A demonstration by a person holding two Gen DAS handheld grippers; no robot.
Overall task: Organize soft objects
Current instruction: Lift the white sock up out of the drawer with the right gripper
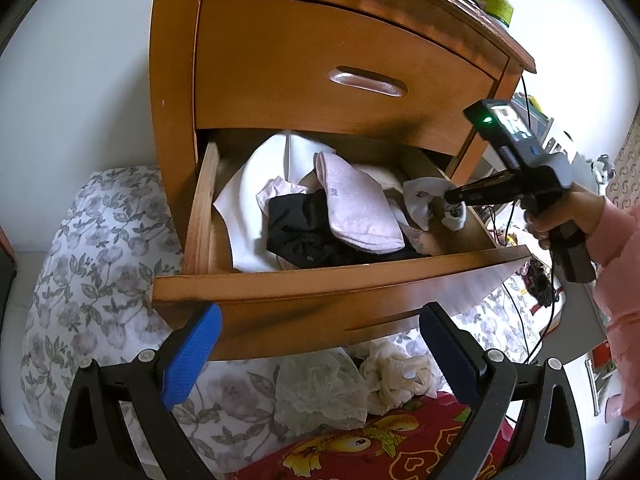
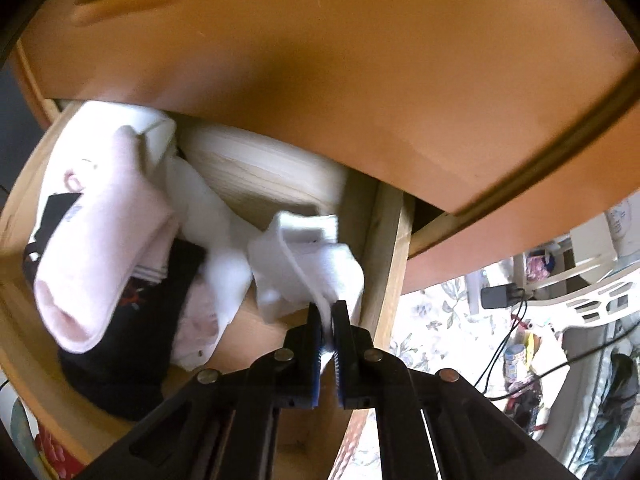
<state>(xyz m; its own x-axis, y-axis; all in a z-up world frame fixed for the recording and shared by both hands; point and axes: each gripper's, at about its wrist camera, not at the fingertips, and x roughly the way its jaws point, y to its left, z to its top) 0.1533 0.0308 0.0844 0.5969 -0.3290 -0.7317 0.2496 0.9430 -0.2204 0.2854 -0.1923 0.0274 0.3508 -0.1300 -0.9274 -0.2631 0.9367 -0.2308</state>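
Right gripper point(image 2: 329, 320): jaws closed, pinching edge of white sock point(image 2: 304, 264) | Location: right end of open drawer point(image 1: 320, 276), beside pink sock point(image 1: 356, 208) | Left gripper point(image 1: 320, 360): wide open, empty | Risk: thin-edge pinch could slip; dangling sock could snag drawer side.

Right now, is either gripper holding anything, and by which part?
The right gripper is shut on a white sock, pinching a thin edge of its fabric over the open drawer. The left gripper is open and holds nothing.
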